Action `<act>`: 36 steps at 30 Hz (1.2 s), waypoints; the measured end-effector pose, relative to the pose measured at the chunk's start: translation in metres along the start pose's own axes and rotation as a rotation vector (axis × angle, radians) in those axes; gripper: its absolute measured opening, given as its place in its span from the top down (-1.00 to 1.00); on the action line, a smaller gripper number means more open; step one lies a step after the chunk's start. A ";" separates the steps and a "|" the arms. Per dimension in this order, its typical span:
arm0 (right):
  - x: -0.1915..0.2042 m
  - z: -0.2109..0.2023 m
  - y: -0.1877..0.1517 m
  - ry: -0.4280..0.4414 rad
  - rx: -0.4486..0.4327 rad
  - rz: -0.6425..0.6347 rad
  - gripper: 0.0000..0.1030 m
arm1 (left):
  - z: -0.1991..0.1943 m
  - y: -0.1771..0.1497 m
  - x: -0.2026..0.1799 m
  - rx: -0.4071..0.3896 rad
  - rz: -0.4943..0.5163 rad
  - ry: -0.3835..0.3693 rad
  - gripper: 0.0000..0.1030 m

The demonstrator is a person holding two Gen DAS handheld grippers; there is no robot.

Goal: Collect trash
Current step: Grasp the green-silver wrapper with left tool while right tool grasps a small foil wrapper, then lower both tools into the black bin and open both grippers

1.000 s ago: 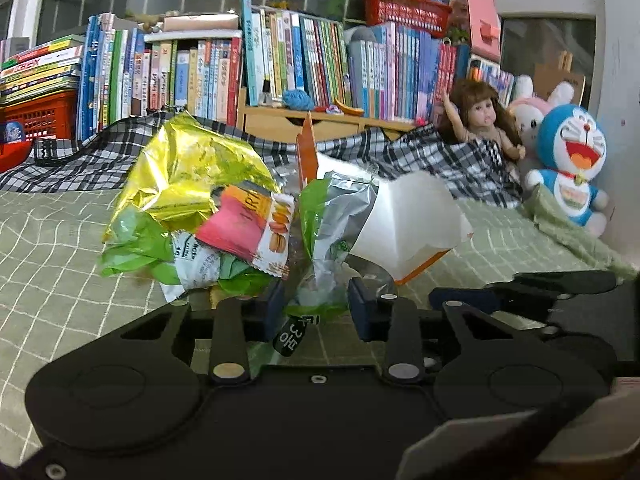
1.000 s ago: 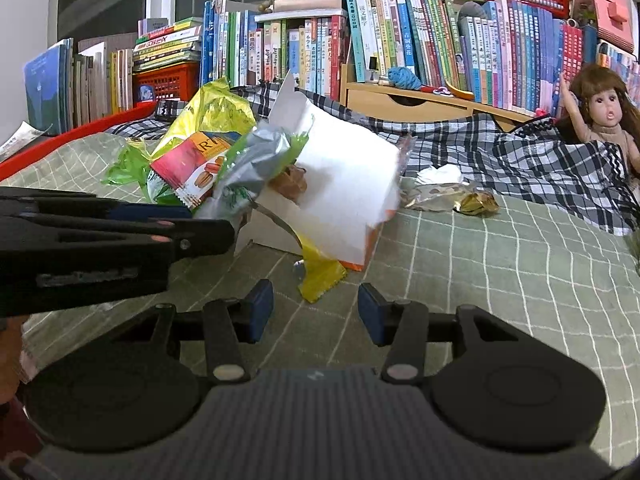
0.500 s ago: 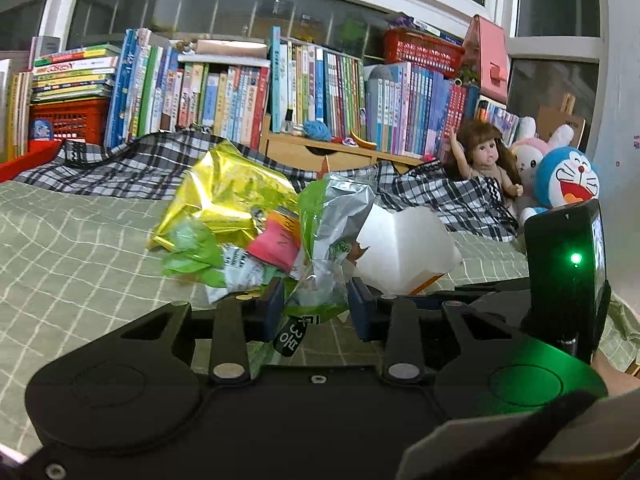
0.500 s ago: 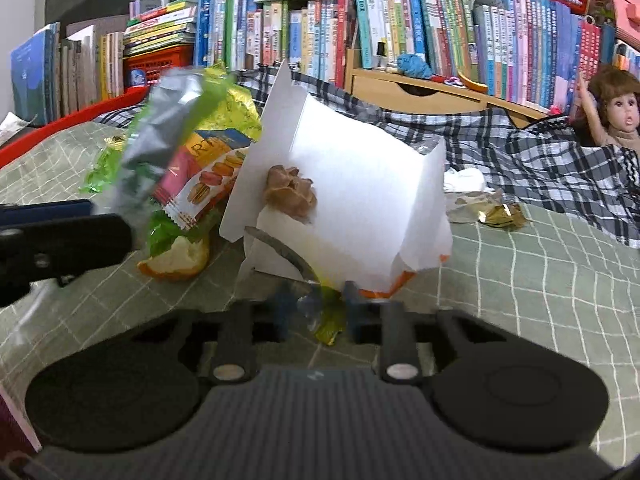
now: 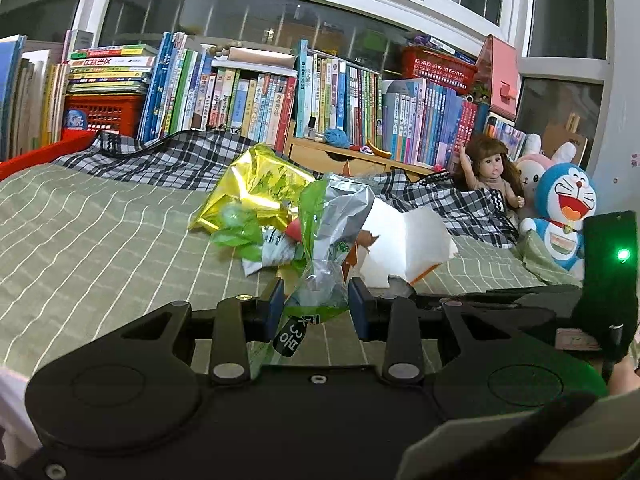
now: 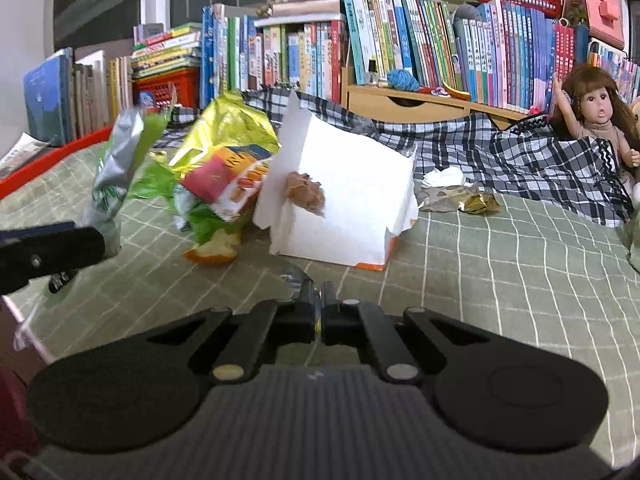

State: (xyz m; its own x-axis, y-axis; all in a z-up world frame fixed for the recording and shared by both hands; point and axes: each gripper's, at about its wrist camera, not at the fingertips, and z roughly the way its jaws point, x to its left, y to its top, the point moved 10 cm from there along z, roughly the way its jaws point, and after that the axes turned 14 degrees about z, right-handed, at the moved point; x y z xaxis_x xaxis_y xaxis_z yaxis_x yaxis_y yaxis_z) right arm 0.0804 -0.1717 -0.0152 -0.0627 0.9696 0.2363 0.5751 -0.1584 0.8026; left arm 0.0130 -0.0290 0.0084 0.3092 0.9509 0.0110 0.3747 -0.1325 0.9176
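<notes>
- Presently, your left gripper (image 5: pixel 316 306) is clamped on the green-and-silver wrapper (image 5: pixel 332 216), which stands upright just left of the white paper box (image 6: pixel 348 200).
- Your right gripper (image 6: pixel 318 312) is pinched nearly closed (on something thin; I cannot tell what), just in front of the box and nearer to it.

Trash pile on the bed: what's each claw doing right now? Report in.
Left gripper shut on green-silver wrapper. Right gripper shut on something thin, unclear what. White paper bag, gold wrapper left on bed. Nothing blocking.
</notes>
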 end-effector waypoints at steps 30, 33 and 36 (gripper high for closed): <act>0.011 0.038 -0.013 -0.011 0.021 -0.058 0.44 | -0.009 -0.027 0.006 0.055 -0.010 0.007 0.36; 0.010 0.032 -0.013 0.000 0.011 -0.043 0.45 | -0.007 -0.028 0.005 0.058 -0.014 0.002 0.36; 0.010 0.022 -0.012 0.018 0.004 -0.029 0.45 | -0.009 -0.030 0.003 0.058 -0.014 -0.003 0.36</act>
State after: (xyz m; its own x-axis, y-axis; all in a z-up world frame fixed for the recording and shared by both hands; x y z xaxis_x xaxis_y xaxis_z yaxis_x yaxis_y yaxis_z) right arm 0.0903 -0.1564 -0.0349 -0.0938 0.9703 0.2231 0.5763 -0.1298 0.8069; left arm -0.0048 -0.0196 -0.0155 0.3064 0.9519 -0.0033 0.4292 -0.1351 0.8930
